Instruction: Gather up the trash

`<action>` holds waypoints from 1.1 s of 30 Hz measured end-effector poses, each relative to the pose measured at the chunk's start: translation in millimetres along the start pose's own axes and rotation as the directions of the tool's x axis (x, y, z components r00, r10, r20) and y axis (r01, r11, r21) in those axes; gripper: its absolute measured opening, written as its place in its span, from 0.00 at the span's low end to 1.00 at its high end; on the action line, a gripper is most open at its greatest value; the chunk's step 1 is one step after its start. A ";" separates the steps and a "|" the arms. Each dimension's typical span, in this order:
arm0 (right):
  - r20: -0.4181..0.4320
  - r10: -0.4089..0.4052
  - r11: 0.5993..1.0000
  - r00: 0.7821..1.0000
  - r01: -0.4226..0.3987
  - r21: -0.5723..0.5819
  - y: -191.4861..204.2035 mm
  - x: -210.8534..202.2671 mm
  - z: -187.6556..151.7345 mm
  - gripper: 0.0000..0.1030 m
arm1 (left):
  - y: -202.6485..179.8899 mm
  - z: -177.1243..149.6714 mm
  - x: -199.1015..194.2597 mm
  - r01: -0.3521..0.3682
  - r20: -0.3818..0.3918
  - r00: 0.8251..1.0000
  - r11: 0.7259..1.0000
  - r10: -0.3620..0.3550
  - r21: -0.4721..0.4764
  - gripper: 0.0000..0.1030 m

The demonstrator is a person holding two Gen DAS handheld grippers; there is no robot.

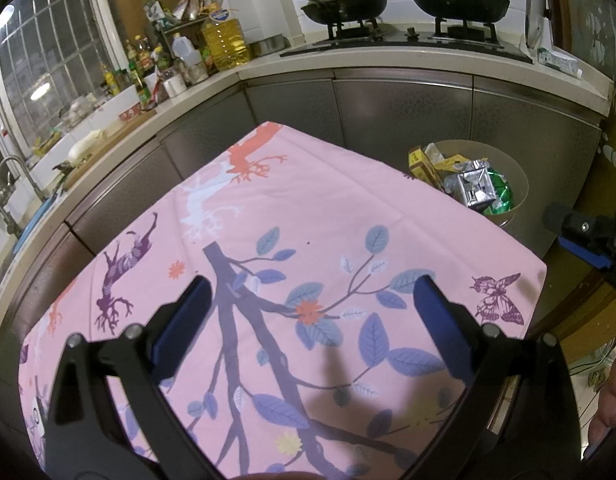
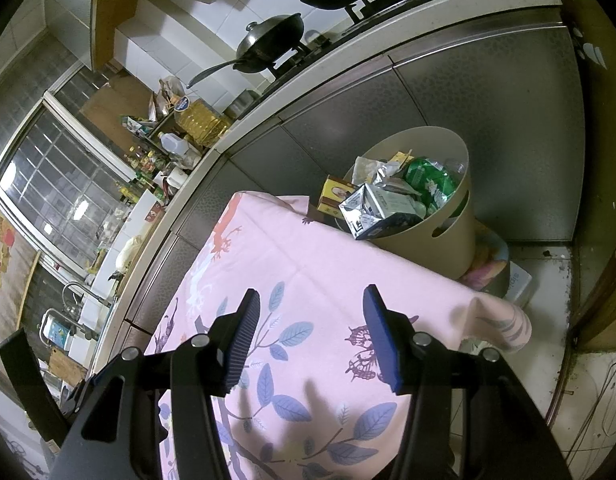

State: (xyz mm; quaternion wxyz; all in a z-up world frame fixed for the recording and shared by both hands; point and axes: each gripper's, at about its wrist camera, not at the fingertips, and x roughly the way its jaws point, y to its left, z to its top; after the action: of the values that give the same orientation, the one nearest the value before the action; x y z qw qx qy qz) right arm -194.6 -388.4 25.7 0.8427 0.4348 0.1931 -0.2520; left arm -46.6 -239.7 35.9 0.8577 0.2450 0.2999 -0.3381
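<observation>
A beige waste bin [image 2: 424,240] stands on the floor past the far right corner of a table under a pink leaf-patterned cloth [image 1: 292,216]. Trash fills it: a silver foil carton [image 2: 372,208], a green wrapper [image 2: 428,178] and a yellow box [image 2: 334,196]. The same bin [image 1: 520,184] shows at the right in the left wrist view. My left gripper [image 1: 312,292] hovers open over the cloth with nothing between its blue pads. My right gripper [image 2: 310,306] also stands open and empty above the cloth, short of the bin. Part of the right gripper [image 1: 588,236] shows at that view's right edge.
Grey cabinet fronts [image 1: 388,108] run behind the table under a counter with a stove, two woks [image 1: 344,2], oil bottles [image 1: 224,42] and a sink [image 1: 12,184] at the left. A person's hand [image 1: 612,392] shows at the lower right. Tiled floor [image 2: 548,276] lies right of the bin.
</observation>
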 end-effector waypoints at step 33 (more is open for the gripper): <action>-0.001 0.001 1.000 1.000 -0.001 0.001 -1.0 0.5 0.8 0.50 | -2.4 0.2 0.2 -0.002 -0.001 1.000 1.000 0.002 0.000 0.94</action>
State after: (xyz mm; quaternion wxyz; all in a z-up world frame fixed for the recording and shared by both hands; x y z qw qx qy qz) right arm -194.7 -389.7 25.3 0.8425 0.4355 0.1931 -0.2515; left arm -48.2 -241.5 35.4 0.8580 0.2456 0.2998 -0.3371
